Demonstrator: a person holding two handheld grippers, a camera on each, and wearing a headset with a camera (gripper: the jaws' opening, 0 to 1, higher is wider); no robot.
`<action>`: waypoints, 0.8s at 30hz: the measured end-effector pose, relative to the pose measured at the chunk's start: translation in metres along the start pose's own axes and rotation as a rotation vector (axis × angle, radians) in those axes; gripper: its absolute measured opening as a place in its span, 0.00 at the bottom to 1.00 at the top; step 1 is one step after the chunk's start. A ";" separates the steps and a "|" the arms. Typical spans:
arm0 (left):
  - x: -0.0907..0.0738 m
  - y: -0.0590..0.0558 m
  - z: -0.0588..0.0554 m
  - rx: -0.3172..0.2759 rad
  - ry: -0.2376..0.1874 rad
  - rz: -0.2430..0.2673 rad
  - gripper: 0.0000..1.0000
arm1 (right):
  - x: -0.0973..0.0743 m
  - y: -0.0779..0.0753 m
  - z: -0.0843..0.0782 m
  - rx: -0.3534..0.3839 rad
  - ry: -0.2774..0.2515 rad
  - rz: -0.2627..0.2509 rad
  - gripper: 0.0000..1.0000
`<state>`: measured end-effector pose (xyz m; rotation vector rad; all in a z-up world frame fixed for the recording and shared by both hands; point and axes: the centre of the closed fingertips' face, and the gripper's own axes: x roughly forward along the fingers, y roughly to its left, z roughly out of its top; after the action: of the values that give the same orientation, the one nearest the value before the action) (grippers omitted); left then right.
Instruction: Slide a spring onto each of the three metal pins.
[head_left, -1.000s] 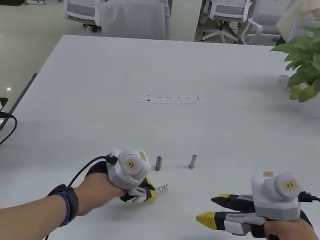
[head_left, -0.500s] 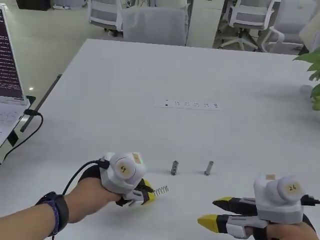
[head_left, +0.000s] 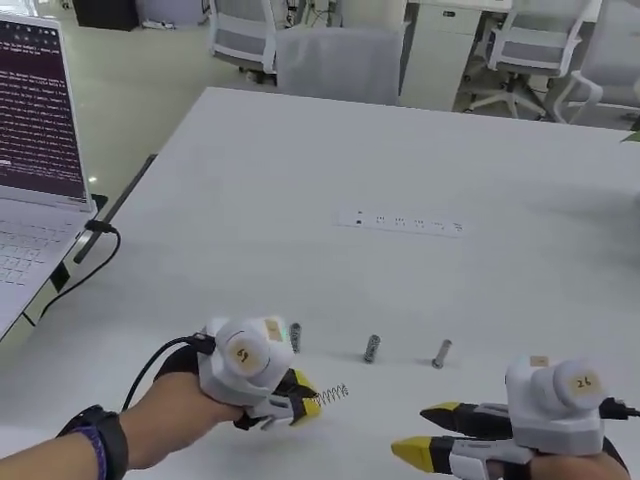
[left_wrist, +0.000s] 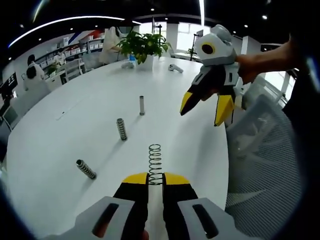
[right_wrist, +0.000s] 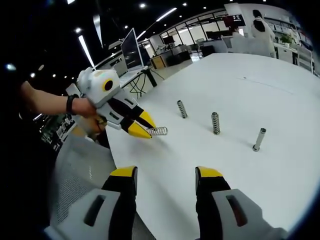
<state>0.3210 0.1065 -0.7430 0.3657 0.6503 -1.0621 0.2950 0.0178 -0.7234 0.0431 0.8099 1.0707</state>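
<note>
White table (head_left: 300, 160) carries a laptop (head_left: 35, 110) upper left, a power strip (head_left: 400, 222) mid-frame. My left hand-held gripper (head_left: 305, 398) clamps a spring (head_left: 333, 392) lower centre, below two sprung pins (head_left: 372, 348) and a bare pin (head_left: 441, 353); my right hand-held gripper (head_left: 410, 430) gapes.

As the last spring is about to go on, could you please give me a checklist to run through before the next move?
1. Spring gripped: ok. The left gripper has its jaws shut on one end of the spring.
2. Target free: ok. The bare pin carries no spring.
3. Other pins done: ok. The middle pin and the end pin each wear a spring.
4. Spring lined up with the bare pin: not ok. It points sideways, while the pin stands upright.
5. Right gripper out of the way: ok. It is open, empty and apart from the pins.
</note>
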 end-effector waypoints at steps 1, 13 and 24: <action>-0.001 -0.001 0.000 -0.001 -0.004 -0.001 0.02 | 0.002 0.001 0.001 0.000 -0.001 0.005 0.45; -0.007 -0.011 0.008 0.005 -0.036 -0.004 0.02 | 0.018 0.010 0.018 -0.008 -0.020 0.049 0.41; -0.009 -0.021 0.016 0.017 -0.059 -0.014 0.02 | 0.029 0.019 0.024 0.009 -0.041 0.077 0.39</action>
<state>0.3039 0.0944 -0.7243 0.3437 0.5925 -1.0885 0.3019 0.0583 -0.7149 0.1043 0.7815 1.1358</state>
